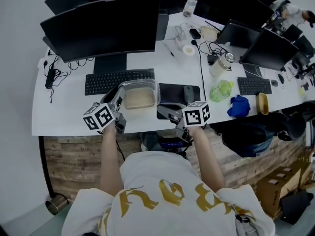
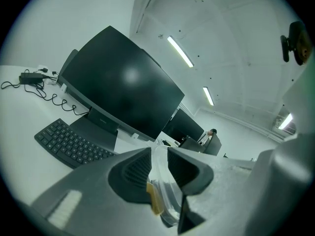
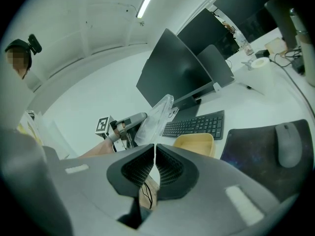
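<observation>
A clear plastic lid (image 1: 141,96) is held by two sides near the front edge of the desk (image 1: 64,117), between the keyboard (image 1: 118,81) and the mouse pad (image 1: 172,93). The left hand-held gripper (image 1: 118,102) is clenched on the lid's left rim. In the left gripper view the thick clear rim is seen pinched between the jaws. The right hand-held gripper (image 1: 166,113) is clenched on the thin right edge, with its jaws almost together. In the right gripper view the lid is seen tipped up, and a beige box (image 3: 194,144) is seen under it on the desk. Whether the lid touches the box cannot be told.

The step in hand looks like the lid being handled over the box with both grips at once. The lid is thin and bendy, so slow moves are called for. Both grips should be firm, but the plastic should not be squeezed so hard that it cracks. The two sides should be moved together and at the same speed, so the lid is not twisted or pulled apart. Only a small bit of edge is held on the right, so a slip is most likely there, and that side should be watched. The lid should be held clear of the keyboard and the mouse (image 1: 189,93), and the box should not be bumped toward the front edge
</observation>
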Motion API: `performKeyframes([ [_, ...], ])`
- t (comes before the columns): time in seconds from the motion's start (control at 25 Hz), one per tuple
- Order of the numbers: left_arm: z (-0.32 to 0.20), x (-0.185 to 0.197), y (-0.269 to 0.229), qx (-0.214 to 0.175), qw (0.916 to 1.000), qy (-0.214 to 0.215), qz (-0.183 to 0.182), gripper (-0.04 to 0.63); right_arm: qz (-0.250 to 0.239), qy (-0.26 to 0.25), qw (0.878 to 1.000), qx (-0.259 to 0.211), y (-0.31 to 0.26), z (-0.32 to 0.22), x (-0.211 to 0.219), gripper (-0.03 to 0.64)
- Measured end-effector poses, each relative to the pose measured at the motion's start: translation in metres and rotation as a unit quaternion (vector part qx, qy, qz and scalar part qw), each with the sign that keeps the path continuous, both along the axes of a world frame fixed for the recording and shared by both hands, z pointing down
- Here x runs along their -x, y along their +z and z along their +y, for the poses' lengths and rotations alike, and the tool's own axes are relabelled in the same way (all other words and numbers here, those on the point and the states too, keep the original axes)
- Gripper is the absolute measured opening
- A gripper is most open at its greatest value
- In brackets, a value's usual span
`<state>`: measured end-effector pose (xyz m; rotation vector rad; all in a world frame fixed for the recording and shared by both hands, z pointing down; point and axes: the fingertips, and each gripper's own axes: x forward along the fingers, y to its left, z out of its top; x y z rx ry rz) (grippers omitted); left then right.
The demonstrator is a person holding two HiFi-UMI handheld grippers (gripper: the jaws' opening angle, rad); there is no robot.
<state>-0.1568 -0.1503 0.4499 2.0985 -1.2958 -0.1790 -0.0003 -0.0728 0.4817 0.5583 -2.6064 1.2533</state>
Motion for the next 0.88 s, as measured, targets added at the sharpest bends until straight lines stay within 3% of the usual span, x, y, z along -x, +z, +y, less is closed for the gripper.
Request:
performKeyframes([
  [0.88,0.0006,0.0079,0.0086,0.014,0.9999,-0.009,0.000,0.100,0.002,-0.009,1.000,0.009,0.0058,-0.0017,0.0060,0.032],
])
